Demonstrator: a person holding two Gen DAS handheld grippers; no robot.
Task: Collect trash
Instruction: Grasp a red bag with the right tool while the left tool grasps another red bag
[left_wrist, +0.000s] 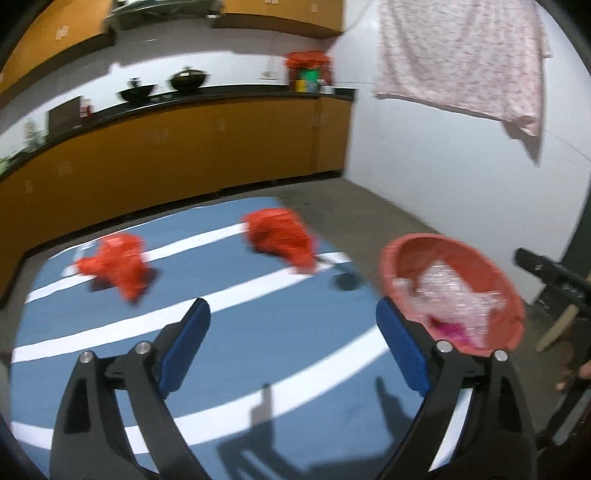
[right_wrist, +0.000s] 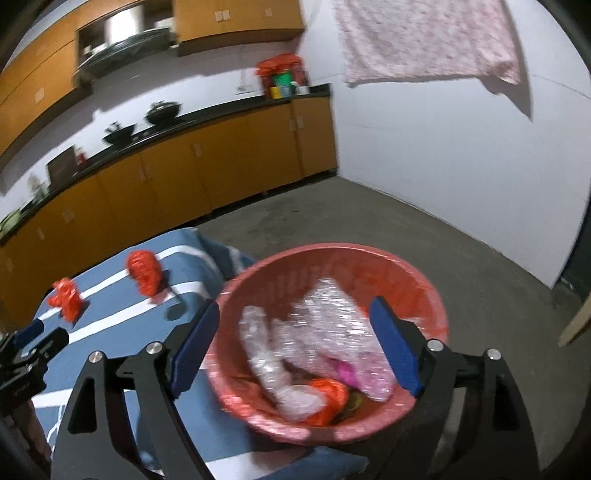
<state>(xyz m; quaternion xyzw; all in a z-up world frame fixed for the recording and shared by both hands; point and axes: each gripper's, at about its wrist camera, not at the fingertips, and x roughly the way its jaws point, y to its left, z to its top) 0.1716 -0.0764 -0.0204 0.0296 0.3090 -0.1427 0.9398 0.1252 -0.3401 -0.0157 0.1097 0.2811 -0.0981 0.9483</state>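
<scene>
Two crumpled red plastic bags lie on the blue white-striped table: one at the left (left_wrist: 114, 264) (right_wrist: 66, 299), one farther right (left_wrist: 282, 236) (right_wrist: 144, 272). A red basket (left_wrist: 391, 266) (right_wrist: 424, 291) stands at the table's right edge, holding clear plastic wrap (right_wrist: 325, 317), a pink piece and an orange-red bag (right_wrist: 328, 397). My left gripper (left_wrist: 293, 325) is open and empty above the table, short of the bags. My right gripper (right_wrist: 293, 325) is open and empty over the basket; it also shows at the right edge of the left wrist view (left_wrist: 543, 267).
The table (left_wrist: 258, 350) stands on a grey concrete floor. Orange kitchen cabinets with a dark counter (left_wrist: 184, 99), woks and containers run behind it. A pink patterned cloth (left_wrist: 461, 55) hangs on the white wall at the right.
</scene>
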